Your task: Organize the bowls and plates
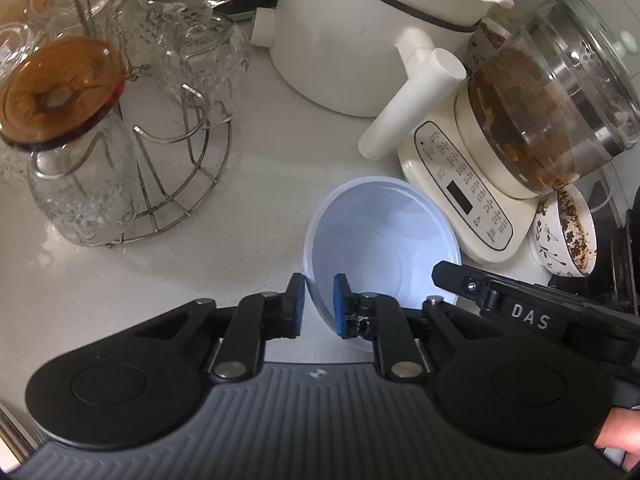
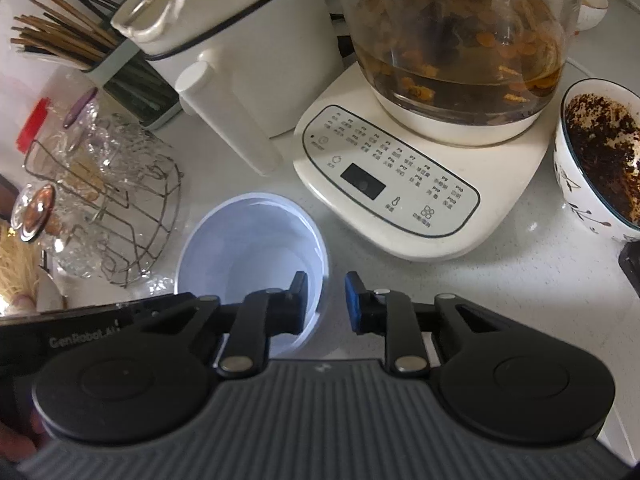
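A pale blue plastic bowl stands on the white counter in front of the kettle base. My left gripper straddles its near-left rim, one pad outside and one inside, with a gap still between pads and wall. In the right wrist view my right gripper straddles the near-right rim of the same bowl, left finger inside, right finger outside, jaws apart. A dirty white bowl with a floral print stands to the right of the kettle base; it also shows in the left wrist view.
A glass kettle on a cream base and a white pot stand behind the bowl. A wire rack with glasses is at the left. A chopstick holder stands at the far left. A dark object sits at the right edge.
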The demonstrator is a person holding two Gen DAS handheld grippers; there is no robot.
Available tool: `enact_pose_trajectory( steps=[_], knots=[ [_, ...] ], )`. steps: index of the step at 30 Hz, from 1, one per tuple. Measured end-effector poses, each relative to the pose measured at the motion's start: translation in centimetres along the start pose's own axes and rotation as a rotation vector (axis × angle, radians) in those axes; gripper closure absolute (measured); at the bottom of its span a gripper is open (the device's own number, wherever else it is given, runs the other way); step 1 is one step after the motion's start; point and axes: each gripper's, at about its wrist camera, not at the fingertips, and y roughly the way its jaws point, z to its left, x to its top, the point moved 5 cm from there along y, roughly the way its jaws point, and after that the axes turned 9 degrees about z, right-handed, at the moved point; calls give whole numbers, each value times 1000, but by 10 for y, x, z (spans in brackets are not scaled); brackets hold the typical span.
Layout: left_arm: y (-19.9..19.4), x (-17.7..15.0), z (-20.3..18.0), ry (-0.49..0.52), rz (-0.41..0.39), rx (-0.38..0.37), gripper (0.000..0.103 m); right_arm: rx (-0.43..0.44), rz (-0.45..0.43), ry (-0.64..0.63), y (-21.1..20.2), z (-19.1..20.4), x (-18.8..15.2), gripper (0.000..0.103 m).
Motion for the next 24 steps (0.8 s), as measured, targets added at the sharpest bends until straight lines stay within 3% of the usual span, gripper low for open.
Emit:
enact_pose_trajectory(
  steps=[9, 24],
  knots=[
    [2, 0, -4, -36, 1, 1, 92, 33, 39, -10, 6, -5, 4, 89],
    [-17, -13, -10, -56, -41, -2, 92, 67, 14, -43, -13, -8, 0, 92]
  ],
)
